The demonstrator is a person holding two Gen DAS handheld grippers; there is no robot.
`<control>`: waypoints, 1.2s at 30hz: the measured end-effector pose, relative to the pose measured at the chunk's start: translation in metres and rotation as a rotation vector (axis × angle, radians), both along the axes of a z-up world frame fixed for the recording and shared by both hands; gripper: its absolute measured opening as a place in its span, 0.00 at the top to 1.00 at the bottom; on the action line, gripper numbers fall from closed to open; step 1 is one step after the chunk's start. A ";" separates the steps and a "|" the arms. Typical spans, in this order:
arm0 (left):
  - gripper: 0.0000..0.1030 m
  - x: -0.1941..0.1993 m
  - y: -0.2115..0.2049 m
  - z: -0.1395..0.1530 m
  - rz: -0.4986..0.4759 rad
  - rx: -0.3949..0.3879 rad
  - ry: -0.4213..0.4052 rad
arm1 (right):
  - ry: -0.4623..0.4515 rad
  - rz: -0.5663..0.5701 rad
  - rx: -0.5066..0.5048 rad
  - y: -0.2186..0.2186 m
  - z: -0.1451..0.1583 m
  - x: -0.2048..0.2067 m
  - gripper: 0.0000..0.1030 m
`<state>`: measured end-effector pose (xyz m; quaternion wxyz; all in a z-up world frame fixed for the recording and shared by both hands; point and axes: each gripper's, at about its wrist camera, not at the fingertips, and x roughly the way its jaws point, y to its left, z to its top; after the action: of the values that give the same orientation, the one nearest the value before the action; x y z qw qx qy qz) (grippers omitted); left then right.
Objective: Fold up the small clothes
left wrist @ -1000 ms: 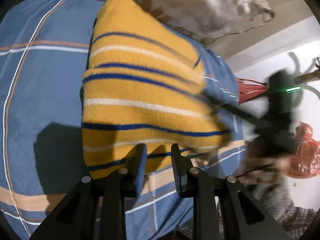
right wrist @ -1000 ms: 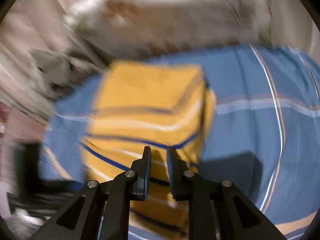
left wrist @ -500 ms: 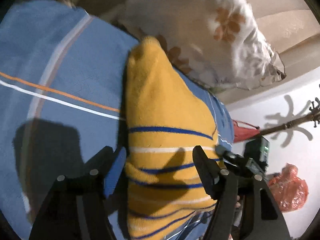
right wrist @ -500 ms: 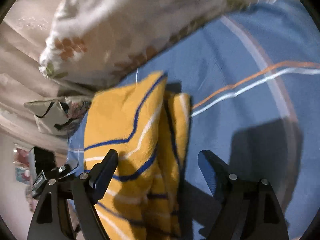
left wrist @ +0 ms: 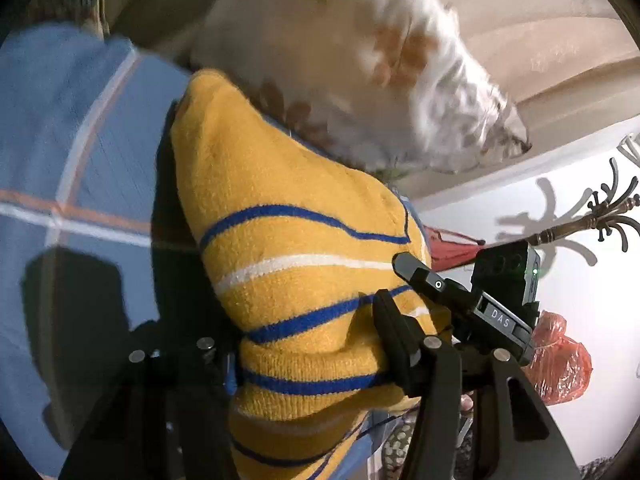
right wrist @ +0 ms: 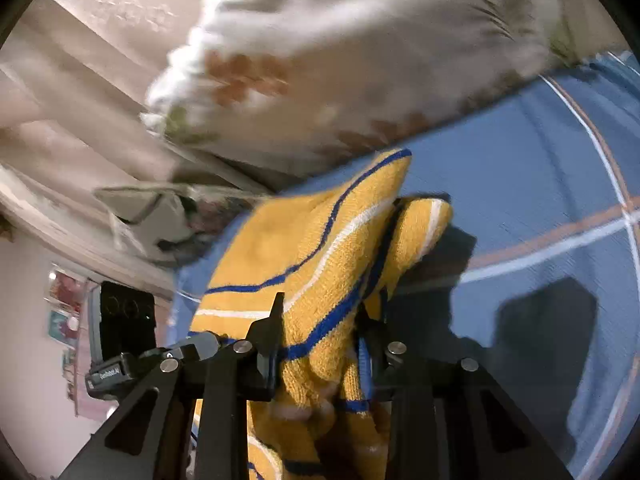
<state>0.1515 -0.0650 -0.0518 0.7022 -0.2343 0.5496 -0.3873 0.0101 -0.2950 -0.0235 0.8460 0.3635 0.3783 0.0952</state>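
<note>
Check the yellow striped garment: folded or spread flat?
Folded: the yellow striped garment is doubled into thick layers, bunched between both grippers' closing jaws, above the blue bedsheet.

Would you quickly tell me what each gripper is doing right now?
Left gripper: closing on the yellow striped sweater.
Right gripper: closing on the same sweater.

On my left feed I see a blue bedsheet (left wrist: 80,128) crossed by orange and white stripes. Behind it sits a blurred white pillow (left wrist: 360,80) with orange flower prints, resting against a beige headboard (left wrist: 540,60). Off the bed's edge there is a red plastic bag (left wrist: 560,364), a dark coat stand (left wrist: 592,220) against the white wall, and something red (left wrist: 452,246) just beside the bed that I cannot identify. On my right feed, a second patterned pillow (right wrist: 160,224) lies near the bed's corner, and small pictures (right wrist: 64,304) hang on the wall.
</note>
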 end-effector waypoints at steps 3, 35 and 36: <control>0.46 0.011 0.010 0.012 0.017 0.108 -0.050 | -0.019 -0.014 -0.008 0.009 0.001 0.014 0.67; 0.46 -0.043 0.137 -0.028 0.122 0.255 -0.055 | 0.363 0.168 -0.263 0.193 -0.051 -0.021 0.83; 0.46 -0.045 0.137 -0.025 0.112 0.264 -0.079 | 0.350 0.163 -0.262 0.192 -0.047 -0.026 0.83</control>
<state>0.1067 0.0716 -0.0769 0.7683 -0.1549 0.5538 -0.2810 -0.0158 -0.1029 -0.0702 0.7969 0.2299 0.5565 0.0486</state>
